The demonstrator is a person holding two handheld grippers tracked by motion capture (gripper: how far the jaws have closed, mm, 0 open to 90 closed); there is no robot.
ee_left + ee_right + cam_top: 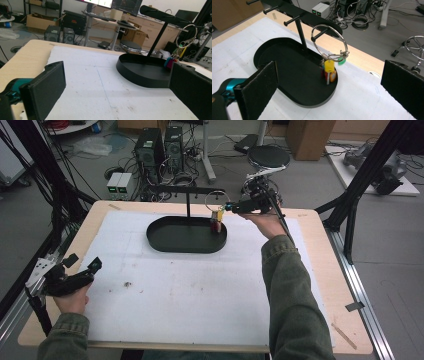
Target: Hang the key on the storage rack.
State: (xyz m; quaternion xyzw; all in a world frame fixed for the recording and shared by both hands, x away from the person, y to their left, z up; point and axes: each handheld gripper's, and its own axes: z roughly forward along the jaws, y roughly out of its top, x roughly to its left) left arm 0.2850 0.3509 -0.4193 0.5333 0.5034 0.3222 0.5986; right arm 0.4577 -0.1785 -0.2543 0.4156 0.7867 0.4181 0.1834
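A metal key ring hangs from a peg on the crossbar of a black stand. Its yellow, orange, red and green tagged keys dangle just above the stand's black oval tray. In the high view the ring and keys are at the tray's right end. My right gripper is held just right of the ring, and its jaws stand wide open and empty. At the table's front left, my left gripper is open and empty, facing the tray and ring.
A white foam sheet covers most of the wooden table. The crossbar carries several other bare pegs. Beyond the far edge are computer towers, cables and a stool. Black frame posts stand at the right.
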